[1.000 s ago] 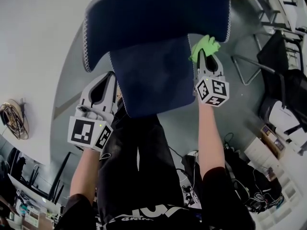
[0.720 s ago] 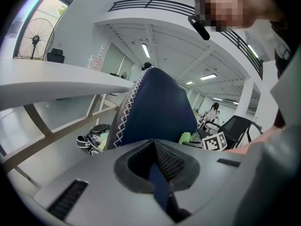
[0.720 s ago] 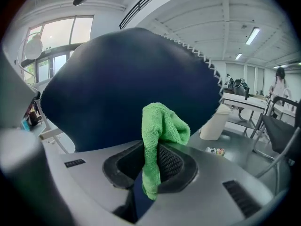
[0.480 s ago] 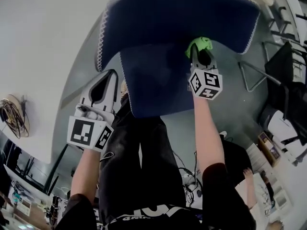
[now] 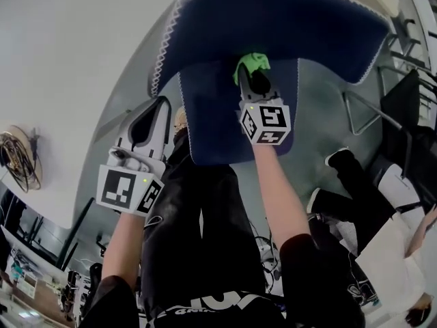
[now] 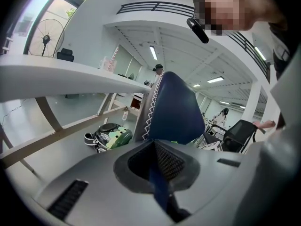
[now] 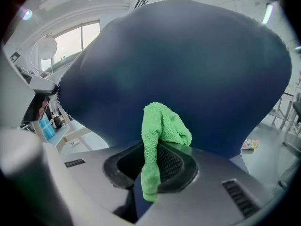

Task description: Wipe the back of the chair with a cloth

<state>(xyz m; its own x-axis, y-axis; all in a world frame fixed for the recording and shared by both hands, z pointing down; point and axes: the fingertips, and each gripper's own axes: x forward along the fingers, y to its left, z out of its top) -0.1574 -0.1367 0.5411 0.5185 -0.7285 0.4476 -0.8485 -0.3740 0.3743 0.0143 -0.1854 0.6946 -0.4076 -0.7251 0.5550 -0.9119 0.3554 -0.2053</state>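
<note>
The chair's navy blue back [image 5: 287, 19] curves across the top of the head view, with its seat [image 5: 212, 121] below it. My right gripper [image 5: 250, 75] is shut on a green cloth [image 5: 251, 63] and presses it against the lower middle of the back. In the right gripper view the cloth [image 7: 157, 131] sticks up from between the jaws [image 7: 153, 147], and the blue back [image 7: 188, 65] fills the view. My left gripper [image 5: 162, 106] hangs beside the seat's left edge, shut on nothing. The left gripper view looks past its jaws [image 6: 157, 149] at the back's stitched side edge [image 6: 176, 107].
A white table [image 5: 54, 74] runs along the left, with a round fan [image 5: 17, 169] beyond it. Black chairs [image 5: 410, 108] stand at the right. Another person's shoes [image 5: 338, 159] are on the floor to the right. A green-and-black bag [image 6: 106, 135] lies under the table.
My right gripper has carried the cloth leftward along the chair back, from near its right side to the middle. The left gripper has held still. Another person's feet have come into view at the right.
</note>
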